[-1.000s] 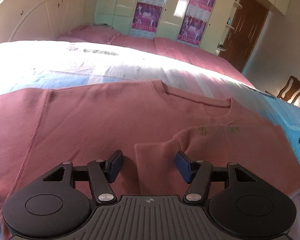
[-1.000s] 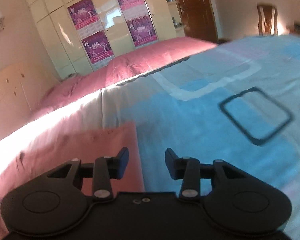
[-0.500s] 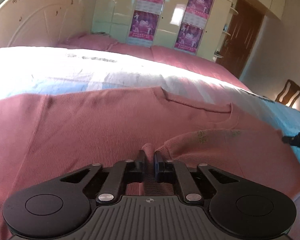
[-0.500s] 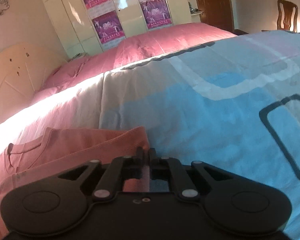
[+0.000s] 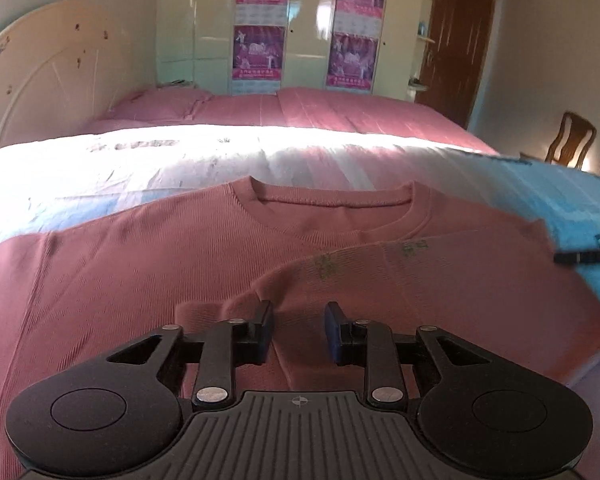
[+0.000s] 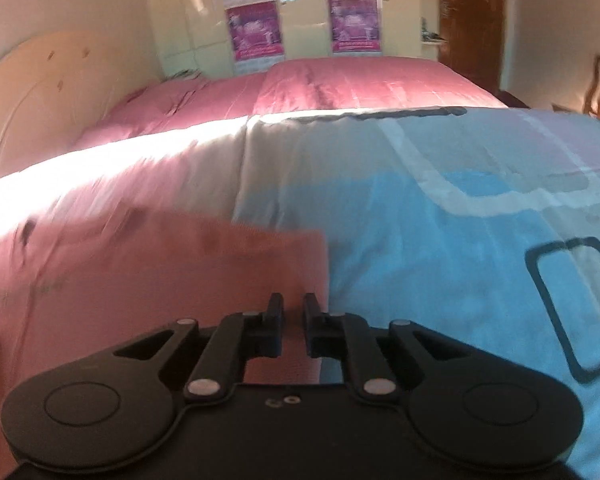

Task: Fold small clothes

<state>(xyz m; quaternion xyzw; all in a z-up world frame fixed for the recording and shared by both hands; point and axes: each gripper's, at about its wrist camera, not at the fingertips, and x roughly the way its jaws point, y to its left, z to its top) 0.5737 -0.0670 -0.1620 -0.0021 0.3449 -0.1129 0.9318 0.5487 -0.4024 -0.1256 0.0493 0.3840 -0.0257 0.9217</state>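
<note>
A dusty-pink ribbed knit sweater (image 5: 148, 280) lies flat on the pale blue and white patterned bedspread (image 5: 572, 208), its round neckline at twelve o'clock from the left gripper (image 5: 298, 330). One sleeve is folded across the chest toward six o'clock, its cuff end lying just ahead of and between the left gripper's blue pads (image 5: 334, 334), which stand moderately apart with nothing pinched between them. At three o'clock in the left view a dark tip of the other tool pokes in over the bedspread beside the sweater's edge. In the right wrist view, which is blurred, the right gripper (image 6: 292, 326) hovers at the sweater's (image 6: 160, 280) right border, its black fingers (image 6: 274, 322) drawn close with only a narrow gap, pink cloth showing below them but none visibly clamped. Beyond, at twelve o'clock, a rose-pink quilt (image 6: 360, 84) covers the far bed before cream wardrobe doors (image 5: 304, 28) bearing purple posters (image 5: 258, 52).
</note>
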